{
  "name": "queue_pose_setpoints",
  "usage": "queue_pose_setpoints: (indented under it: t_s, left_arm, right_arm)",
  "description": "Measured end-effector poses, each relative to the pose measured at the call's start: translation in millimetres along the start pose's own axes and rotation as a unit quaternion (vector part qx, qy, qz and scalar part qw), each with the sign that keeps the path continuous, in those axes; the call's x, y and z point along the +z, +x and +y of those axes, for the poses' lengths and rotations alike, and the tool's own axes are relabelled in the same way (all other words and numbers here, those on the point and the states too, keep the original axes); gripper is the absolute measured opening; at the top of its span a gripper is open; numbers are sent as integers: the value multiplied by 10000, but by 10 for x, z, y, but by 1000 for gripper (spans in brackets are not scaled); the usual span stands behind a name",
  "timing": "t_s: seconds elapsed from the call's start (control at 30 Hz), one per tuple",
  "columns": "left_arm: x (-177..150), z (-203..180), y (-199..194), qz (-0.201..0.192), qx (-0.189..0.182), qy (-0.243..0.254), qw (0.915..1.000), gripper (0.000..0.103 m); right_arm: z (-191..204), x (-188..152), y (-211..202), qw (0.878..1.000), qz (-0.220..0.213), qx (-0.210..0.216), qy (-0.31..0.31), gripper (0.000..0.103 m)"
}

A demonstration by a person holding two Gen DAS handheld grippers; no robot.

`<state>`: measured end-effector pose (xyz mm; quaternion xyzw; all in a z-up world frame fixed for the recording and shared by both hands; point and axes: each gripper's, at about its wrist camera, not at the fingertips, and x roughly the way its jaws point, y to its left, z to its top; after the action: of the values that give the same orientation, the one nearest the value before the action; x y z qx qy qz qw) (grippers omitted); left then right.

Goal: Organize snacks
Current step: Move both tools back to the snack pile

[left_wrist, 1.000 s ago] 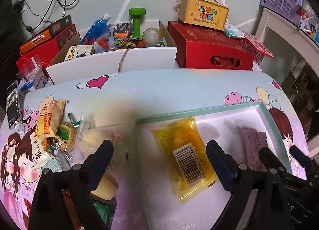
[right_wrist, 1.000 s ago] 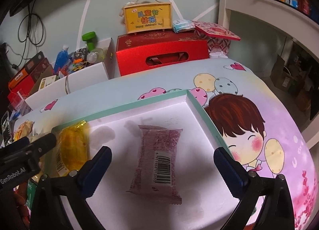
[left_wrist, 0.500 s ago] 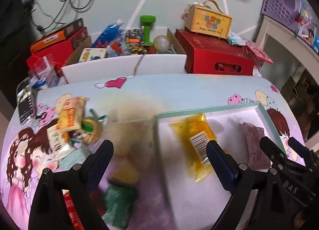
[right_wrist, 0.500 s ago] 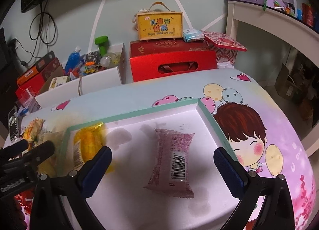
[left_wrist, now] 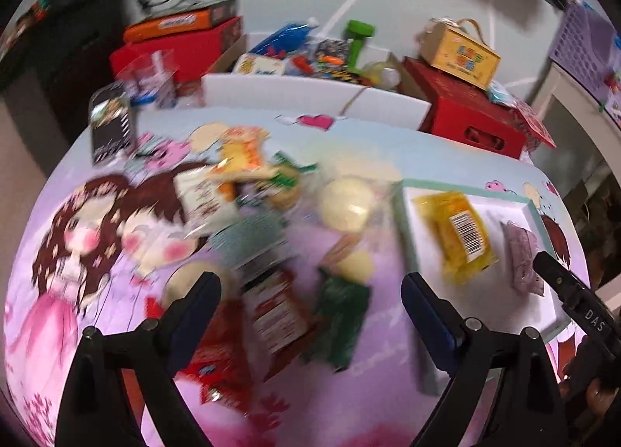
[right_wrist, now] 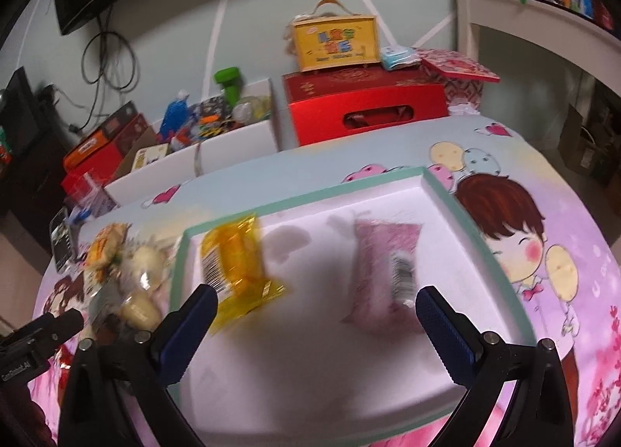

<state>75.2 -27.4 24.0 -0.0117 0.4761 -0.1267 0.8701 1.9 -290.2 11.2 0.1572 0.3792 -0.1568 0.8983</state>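
Observation:
A white tray with a mint rim (right_wrist: 302,202) (left_wrist: 405,222) lies on the cartoon tablecloth. In it rest a yellow snack packet (right_wrist: 236,272) (left_wrist: 462,233) and a pink snack packet (right_wrist: 382,272) (left_wrist: 522,253), both flat and apart. Left of the tray a heap of loose snacks (left_wrist: 279,237) (right_wrist: 124,276) is spread out: a red-labelled packet (left_wrist: 275,311), a green packet (left_wrist: 341,319) and pale round buns (left_wrist: 347,204). My left gripper (left_wrist: 310,311) hangs open over that heap with nothing between its fingers. Over the tray's near half my right gripper (right_wrist: 316,326) stands open and empty.
Behind the table stand a white open box of toys (left_wrist: 310,86), a red gift box (right_wrist: 365,109) topped by a yellow carry box (right_wrist: 335,43), and red and orange boxes (left_wrist: 182,39) at the left. A phone (left_wrist: 110,125) lies at the far left table edge.
My left gripper has swung left from above the tray to above the heap of loose snacks. The right gripper has drawn back a little, so more of the tray shows.

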Motion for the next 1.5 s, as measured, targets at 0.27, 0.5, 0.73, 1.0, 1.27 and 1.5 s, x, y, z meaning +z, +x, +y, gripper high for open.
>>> queue_pose_setpoints:
  t_s: [0.27, 0.5, 0.73, 1.0, 1.27, 1.5]
  left_arm:
    - [-219, 583, -100, 98, 162, -678, 9975, 94]
    - [-374, 837, -127, 259, 232, -1032, 9940, 94]
    - [-533, 960, -88, 465, 254, -1170, 9917, 94]
    - [-523, 1024, -6, 571, 200, -1325, 9893, 94]
    - [-452, 986, 255, 825, 22, -1402, 9867, 94]
    - [-426, 910, 498, 1070, 37, -1306, 9856, 92]
  right_arm:
    - [339, -185, -18, 9990, 239, 312, -232, 103]
    - [757, -393, -43, 9948, 404, 582, -730, 103]
    - [1147, -609, -6, 9872, 609, 795, -1243, 103]
    - [1324, -698, 142, 9827, 820, 803, -1456, 103]
    - [1382, -680, 234, 9825, 807, 762, -1495, 103]
    - [1378, -682, 279, 9824, 854, 697, -1505, 103]
